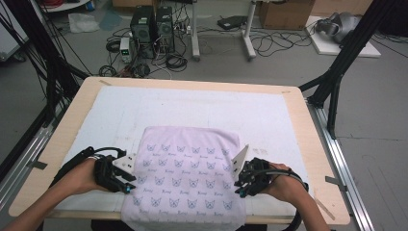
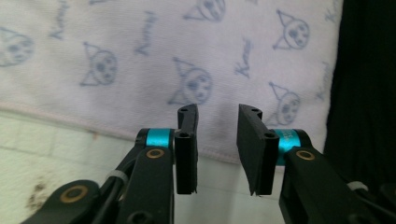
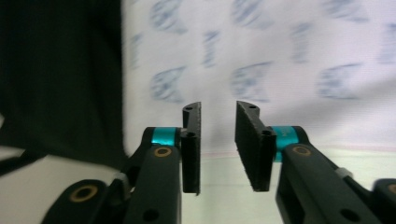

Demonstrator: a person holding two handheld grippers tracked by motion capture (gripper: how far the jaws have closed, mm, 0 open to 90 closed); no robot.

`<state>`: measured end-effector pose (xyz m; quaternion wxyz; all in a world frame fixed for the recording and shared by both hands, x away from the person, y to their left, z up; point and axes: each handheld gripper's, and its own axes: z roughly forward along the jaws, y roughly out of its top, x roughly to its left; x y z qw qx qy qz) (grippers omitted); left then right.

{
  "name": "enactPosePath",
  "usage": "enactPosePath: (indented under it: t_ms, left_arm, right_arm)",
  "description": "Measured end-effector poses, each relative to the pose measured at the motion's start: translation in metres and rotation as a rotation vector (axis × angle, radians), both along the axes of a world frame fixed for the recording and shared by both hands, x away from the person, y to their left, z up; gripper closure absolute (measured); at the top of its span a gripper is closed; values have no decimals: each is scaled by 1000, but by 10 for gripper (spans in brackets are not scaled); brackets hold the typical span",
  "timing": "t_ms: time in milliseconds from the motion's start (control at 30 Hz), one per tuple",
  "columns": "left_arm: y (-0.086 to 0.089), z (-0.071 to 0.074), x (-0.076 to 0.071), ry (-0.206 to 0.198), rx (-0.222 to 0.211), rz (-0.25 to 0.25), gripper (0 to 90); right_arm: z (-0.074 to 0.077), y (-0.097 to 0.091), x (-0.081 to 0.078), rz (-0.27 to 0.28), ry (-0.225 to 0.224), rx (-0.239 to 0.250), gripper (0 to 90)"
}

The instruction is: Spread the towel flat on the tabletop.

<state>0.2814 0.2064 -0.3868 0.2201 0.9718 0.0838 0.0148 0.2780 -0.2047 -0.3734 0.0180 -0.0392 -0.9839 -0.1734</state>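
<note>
Two hand-held grippers flank one pale lilac towel printed with blue cat faces. It lies flat on the white mat that covers the bench, at the near middle, its long axis running from me toward the far side; its near end hangs over the bench's front edge and is cut off at the bottom of the high view. My left hand-held gripper sits at the towel's left hem, my right hand-held gripper at its right hem. In the left gripper view the jaws stand apart with only the hem behind the gap, pressing on nothing. The right gripper view shows the same: jaws apart, nothing clamped, the print blurred. No containers stand on the bench.
</note>
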Motion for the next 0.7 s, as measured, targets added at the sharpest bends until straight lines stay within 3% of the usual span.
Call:
enactPosePath:
  t_ms: [133,233,367,433,567,700]
  left_arm:
    - [2,5,8,-21,-18,31,612]
    - [1,4,17,-72,-29,76,565]
    - [1,3,34,-107,-66,152,552]
    - [1,3,43,-125,-81,184,552]
    - [4,4,63,-154,-124,251,551]
    - [6,8,88,-161,-111,287,560]
  right_arm:
    - [4,-7,14,-101,-50,23,662]
    - [5,-11,27,-210,-119,22,648]
    - [5,-12,48,-330,-204,6,628]
    - [4,-12,58,-378,-226,30,626]
    - [1,-12,80,-448,-257,40,622]
    - [-7,-9,102,-447,-248,28,623]
